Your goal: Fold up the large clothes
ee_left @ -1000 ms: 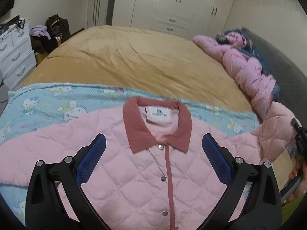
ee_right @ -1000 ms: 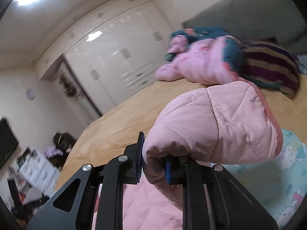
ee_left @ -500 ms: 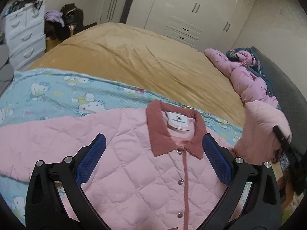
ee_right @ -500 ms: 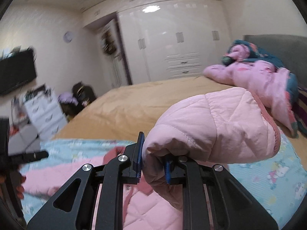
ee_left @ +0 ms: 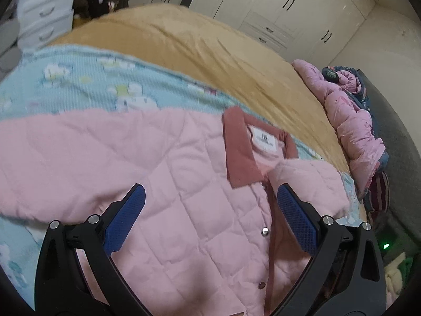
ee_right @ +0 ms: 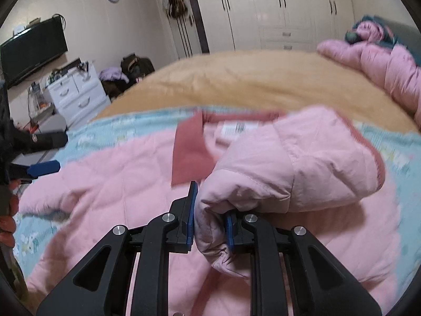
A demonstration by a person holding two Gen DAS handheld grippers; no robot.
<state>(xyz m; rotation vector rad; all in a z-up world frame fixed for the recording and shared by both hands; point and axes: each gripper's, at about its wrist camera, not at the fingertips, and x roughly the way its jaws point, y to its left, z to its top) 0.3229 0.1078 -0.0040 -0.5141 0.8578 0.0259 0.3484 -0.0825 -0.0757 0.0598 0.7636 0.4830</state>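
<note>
A pink quilted jacket (ee_left: 163, 179) with a dark red collar (ee_left: 239, 152) lies buttoned, front up, on a light blue patterned sheet (ee_left: 79, 84). My left gripper (ee_left: 210, 210) is open and empty, hovering over the jacket's chest. My right gripper (ee_right: 210, 210) is shut on the jacket's right sleeve (ee_right: 302, 163) and holds it over the jacket's front, the cuff lying near the collar (ee_right: 189, 152). The folded sleeve also shows in the left wrist view (ee_left: 310, 184). The other sleeve lies spread out to the left.
The sheet lies on a tan bed cover (ee_left: 197, 44). A pile of pink and dark clothes (ee_left: 352, 121) lies along the bed's right side by the grey headboard. White drawers (ee_right: 76, 94) and a TV (ee_right: 34, 50) stand at the left, wardrobes (ee_right: 276, 10) behind.
My right gripper has carried the sleeve down and inward over the jacket's front. My left gripper has shifted left, so the collar now sits further right in its view.
</note>
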